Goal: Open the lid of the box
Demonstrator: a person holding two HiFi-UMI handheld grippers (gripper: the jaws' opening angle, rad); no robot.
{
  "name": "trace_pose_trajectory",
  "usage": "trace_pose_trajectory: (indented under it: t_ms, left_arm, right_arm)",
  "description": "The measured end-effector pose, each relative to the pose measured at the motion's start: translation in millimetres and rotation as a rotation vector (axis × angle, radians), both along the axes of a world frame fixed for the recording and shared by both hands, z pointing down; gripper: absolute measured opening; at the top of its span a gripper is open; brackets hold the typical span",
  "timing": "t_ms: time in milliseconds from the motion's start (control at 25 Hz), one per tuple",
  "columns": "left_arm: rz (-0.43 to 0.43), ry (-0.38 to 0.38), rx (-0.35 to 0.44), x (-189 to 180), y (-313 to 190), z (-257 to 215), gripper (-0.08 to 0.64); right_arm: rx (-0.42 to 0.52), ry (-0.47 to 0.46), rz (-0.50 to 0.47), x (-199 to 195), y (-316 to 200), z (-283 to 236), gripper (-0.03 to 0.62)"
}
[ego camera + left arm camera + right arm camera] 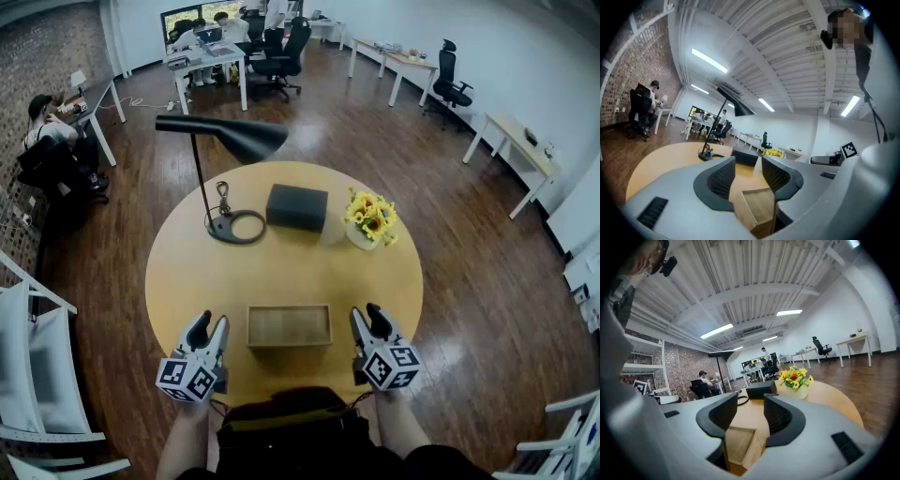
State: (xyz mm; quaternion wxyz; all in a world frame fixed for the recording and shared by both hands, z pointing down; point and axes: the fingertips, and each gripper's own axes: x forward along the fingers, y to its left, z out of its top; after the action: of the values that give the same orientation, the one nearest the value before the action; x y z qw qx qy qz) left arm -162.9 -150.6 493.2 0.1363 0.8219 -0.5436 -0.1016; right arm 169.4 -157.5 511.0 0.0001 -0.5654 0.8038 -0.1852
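A shallow wooden box (289,325) lies near the front edge of the round yellow table (183,281), its flat top panel set inside a raised rim. My left gripper (209,325) stands open just left of the box, apart from it. At the box's right side my right gripper (368,315) is open too, also clear of it. The left gripper view has a corner of the box (759,206) below and between the spread jaws of the left gripper (747,161). The right gripper view shows the box (740,444) low between the parted jaws of the right gripper (750,399). Neither gripper holds anything.
A black case (297,207) sits at the back middle of the table. A black desk lamp (225,139) with a coiled cord stands back left. A pot of yellow flowers (371,219) is back right. White chairs (33,375) stand left of the table, office desks farther off.
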Motion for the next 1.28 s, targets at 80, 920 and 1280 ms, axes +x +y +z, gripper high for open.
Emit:
trace_pose_trajectory:
  t_ms: [80,920,1280]
  left_arm:
    - [0.012,-0.008,-0.048,6,-12,16,0.195]
    - [0.071,0.009,-0.494,50,-50,153,0.175]
    - [0.046,0.032,-0.483,27,-51,149,0.092]
  right_arm:
    - [-0.025,0.024,-0.002,-6,-6,14,0.181]
    - [-0.381,0.186,-0.114,-41,-8,147,0.181]
    - [-0.406,0.150,-0.126,-43,-5,154,0.155]
